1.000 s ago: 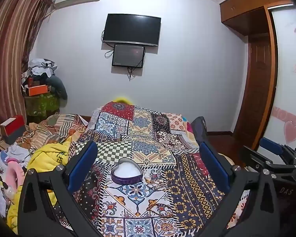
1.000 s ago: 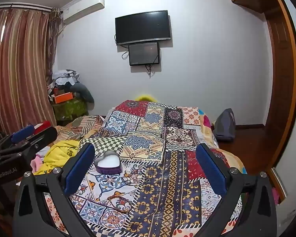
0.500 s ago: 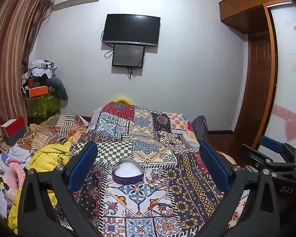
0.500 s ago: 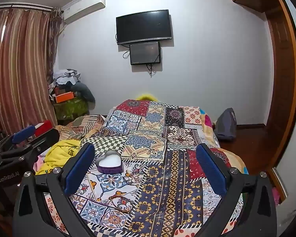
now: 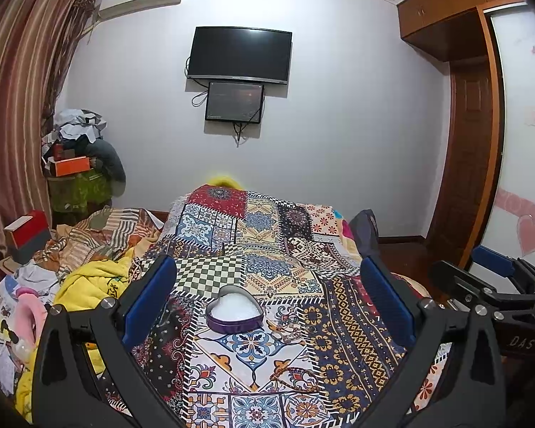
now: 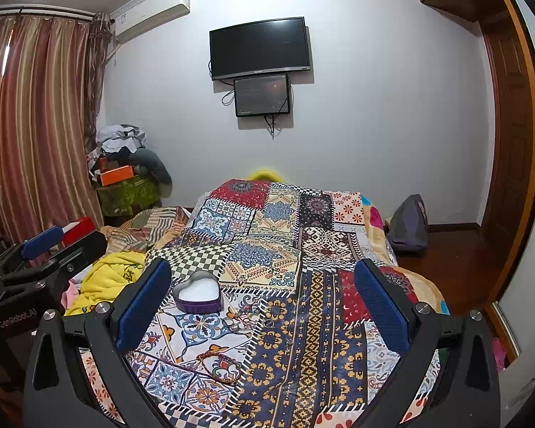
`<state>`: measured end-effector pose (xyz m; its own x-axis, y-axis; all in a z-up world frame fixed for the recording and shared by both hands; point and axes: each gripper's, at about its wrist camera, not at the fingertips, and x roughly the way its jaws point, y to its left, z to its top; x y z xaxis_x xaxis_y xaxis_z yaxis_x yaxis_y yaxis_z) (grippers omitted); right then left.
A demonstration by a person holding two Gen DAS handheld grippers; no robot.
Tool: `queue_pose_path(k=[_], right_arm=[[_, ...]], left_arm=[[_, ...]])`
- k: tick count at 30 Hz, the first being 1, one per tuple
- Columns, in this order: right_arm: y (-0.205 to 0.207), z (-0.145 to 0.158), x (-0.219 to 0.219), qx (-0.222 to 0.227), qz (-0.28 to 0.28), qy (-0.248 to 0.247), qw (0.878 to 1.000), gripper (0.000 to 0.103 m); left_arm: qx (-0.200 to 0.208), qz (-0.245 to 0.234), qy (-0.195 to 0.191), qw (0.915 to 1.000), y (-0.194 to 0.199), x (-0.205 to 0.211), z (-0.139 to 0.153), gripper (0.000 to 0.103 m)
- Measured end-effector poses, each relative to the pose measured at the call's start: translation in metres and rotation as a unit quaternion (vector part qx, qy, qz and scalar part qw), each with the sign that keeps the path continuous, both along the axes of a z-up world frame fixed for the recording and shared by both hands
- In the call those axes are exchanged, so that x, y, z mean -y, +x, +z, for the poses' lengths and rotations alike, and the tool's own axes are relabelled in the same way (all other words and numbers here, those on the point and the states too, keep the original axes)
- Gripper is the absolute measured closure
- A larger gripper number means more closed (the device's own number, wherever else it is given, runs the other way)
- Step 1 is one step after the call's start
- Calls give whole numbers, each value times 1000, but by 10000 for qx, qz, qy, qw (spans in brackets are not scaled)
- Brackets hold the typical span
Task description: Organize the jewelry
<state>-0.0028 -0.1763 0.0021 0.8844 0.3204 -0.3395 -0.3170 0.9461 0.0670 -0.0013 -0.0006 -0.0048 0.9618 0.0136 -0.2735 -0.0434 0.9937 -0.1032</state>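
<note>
Heart-shaped tin [image 5: 234,313] (white lining, perhaps) lies open.

Pale wall [image 5: 339,125] (television [image 5: 239,55] mounted), striped curtains [image 6: 35,125]

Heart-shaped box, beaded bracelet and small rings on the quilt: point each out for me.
heart-shaped box [image 5: 234,308]: left wrist view, on its white lining.
beaded bracelet [image 6: 220,368]: right wrist view, on the near loop.
small rings [image 6: 269,322]: right wrist view, on one ring, right of the box.
</note>
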Motion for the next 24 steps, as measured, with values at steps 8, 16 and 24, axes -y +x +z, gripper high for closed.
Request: queue_pose_path(k=[8, 16, 24], right_arm=[[0, 0, 1, -24, -8, 16, 10000, 2], [2, -1, 3, -59, -1, 48, 10000, 2], [2, -1, 4, -65, 3, 49, 10000, 2]], left_arm=[[2, 2, 21, 10000, -1, 1, 0, 0], [-14, 17, 24, 10000, 0, 2, 1, 0], [-31, 44, 17, 10000, 2, 1, 1, 0]])
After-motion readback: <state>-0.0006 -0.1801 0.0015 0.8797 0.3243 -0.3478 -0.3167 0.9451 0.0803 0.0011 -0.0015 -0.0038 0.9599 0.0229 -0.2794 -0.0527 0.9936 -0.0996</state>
